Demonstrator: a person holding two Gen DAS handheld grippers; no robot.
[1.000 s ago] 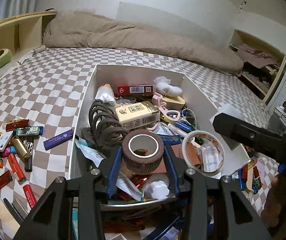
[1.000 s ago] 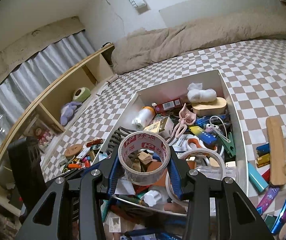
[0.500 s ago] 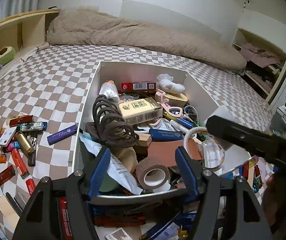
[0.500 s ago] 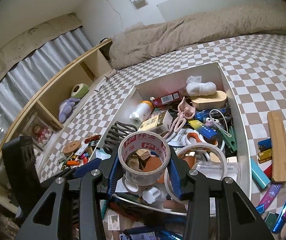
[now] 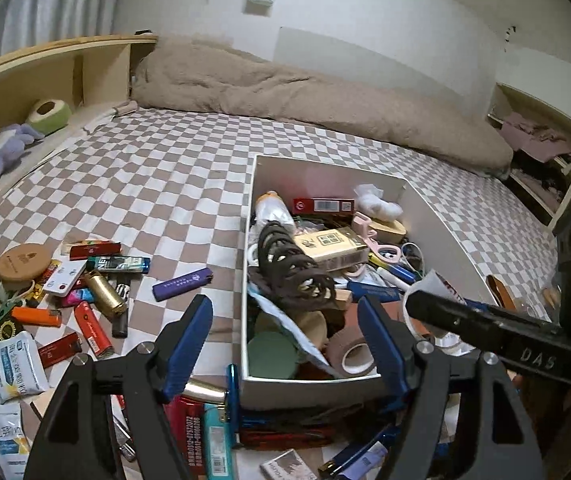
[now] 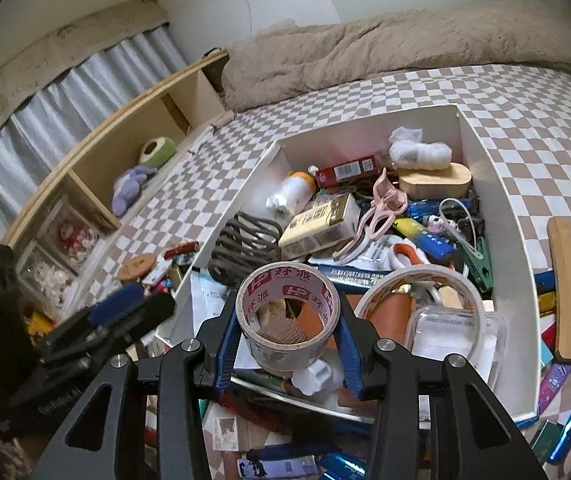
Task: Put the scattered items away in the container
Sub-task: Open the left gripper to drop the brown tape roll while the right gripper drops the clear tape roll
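The checked bedspread (image 5: 173, 184) carries everything: a white container (image 6: 501, 216) sits near its front edge, crammed, with loose lighters and packets scattered off its left wall and along its front and right walls.

The container is the target, and its near end is already heaped — a large clear tape ring (image 6: 419, 304) lies there, and a brown tape roll (image 5: 351, 354) rests on its side in the near corner against the front wall.

The right gripper (image 6: 287, 342) is closed on a printed tape roll (image 6: 287, 316), pads pressing both sides, the roll upright and just over the container's front wall. Judged from this, the step in hand is dropping that roll in. Doing it well means carrying it further past the front wall, toward a lower patch of the pile, and letting go low so it settles rather than rolling back over the rim.

The left gripper (image 5: 285, 340) hangs wide and empty over the container's near left corner; its jaws have just been opening, nothing between them. It is free to go for the purple lighter (image 5: 182, 283) — the closest stray off the left wall.
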